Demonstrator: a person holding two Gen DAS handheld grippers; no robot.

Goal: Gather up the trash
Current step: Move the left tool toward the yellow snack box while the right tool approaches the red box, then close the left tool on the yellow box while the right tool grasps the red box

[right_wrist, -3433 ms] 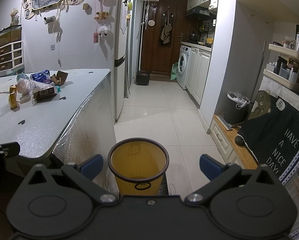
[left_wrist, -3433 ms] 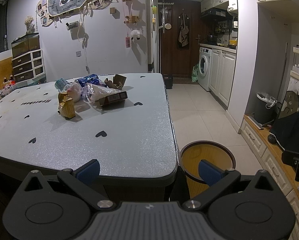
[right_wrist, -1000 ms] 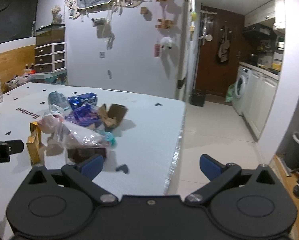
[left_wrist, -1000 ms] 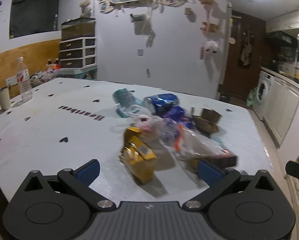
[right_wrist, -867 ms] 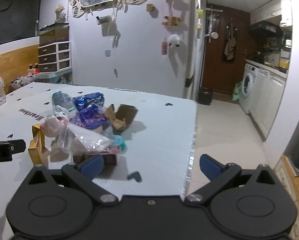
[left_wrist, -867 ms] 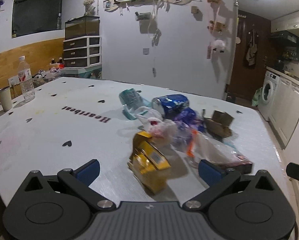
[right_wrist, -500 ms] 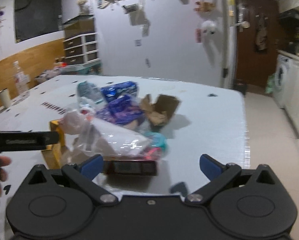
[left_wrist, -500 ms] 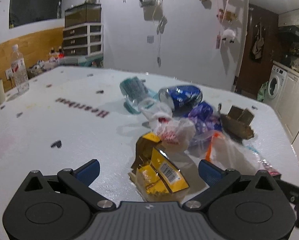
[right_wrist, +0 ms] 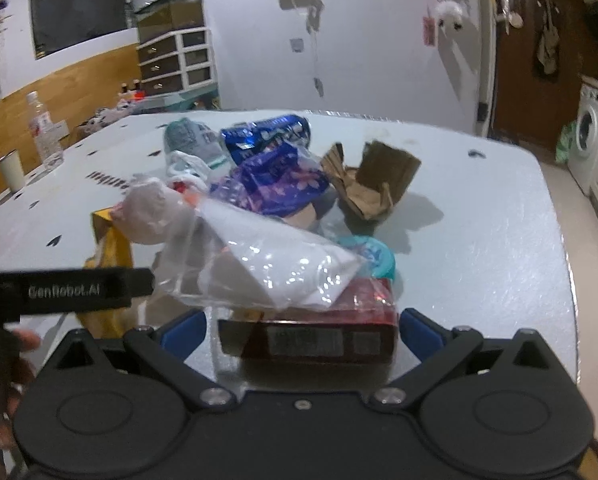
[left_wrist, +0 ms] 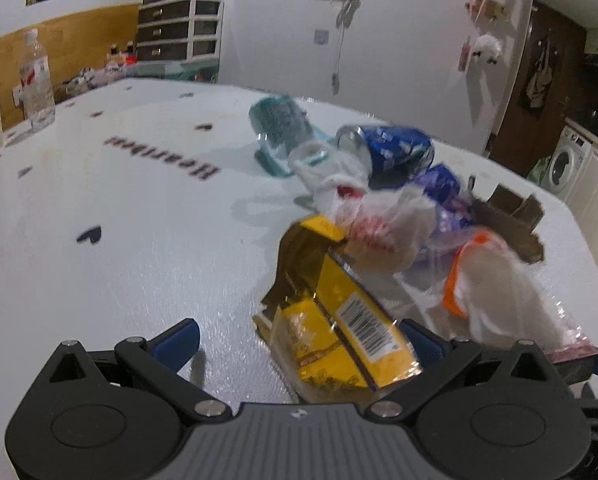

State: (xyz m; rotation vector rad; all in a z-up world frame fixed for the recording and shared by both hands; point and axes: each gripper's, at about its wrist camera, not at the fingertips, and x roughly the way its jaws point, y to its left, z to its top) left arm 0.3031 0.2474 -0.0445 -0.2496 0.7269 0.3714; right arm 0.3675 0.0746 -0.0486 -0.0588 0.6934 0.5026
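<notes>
Dim kitchen-dining room, white table (left_wrist: 99, 280) with small heart prints fills both views. Trash sits heaped in one pile near the table's right end — my guess is it was gathered there so both grippers can reach it from this edge.

Left wrist view: my left gripper (left_wrist: 299, 344) is wide, blue pads at 7 and 4 o'clock, and the yellow snack box (left_wrist: 339, 320) lies tilted between them, crumpled, barcode up. Right pad sits right by the box; I cannot tell if it touches. Nothing gripped yet. Behind the box at 12 to 1 o'clock: white plastic bag (left_wrist: 379, 220), blue can (left_wrist: 391, 148) on its side, teal bottle (left_wrist: 279, 124), clear bag with orange strip (left_wrist: 491, 280), torn cardboard (left_wrist: 515, 216) at 2 o'clock.

Right wrist view: my right gripper (right_wrist: 301, 332) is also wide, pads either side of the dark red box (right_wrist: 319, 332), which lies flat with its label end facing me. The clear bag (right_wrist: 267, 268) drapes over the top of it, so closing here probably catches some plastic too. Purple wrapper (right_wrist: 275, 180) and cardboard (right_wrist: 375, 184) sit further back at 12 to 1 o'clock. The left gripper's body crosses in at 9 o'clock, a hand (right_wrist: 3, 372) below it.

Each gripper is lined up on its own item — pre-grasp, both jaws empty.
</notes>
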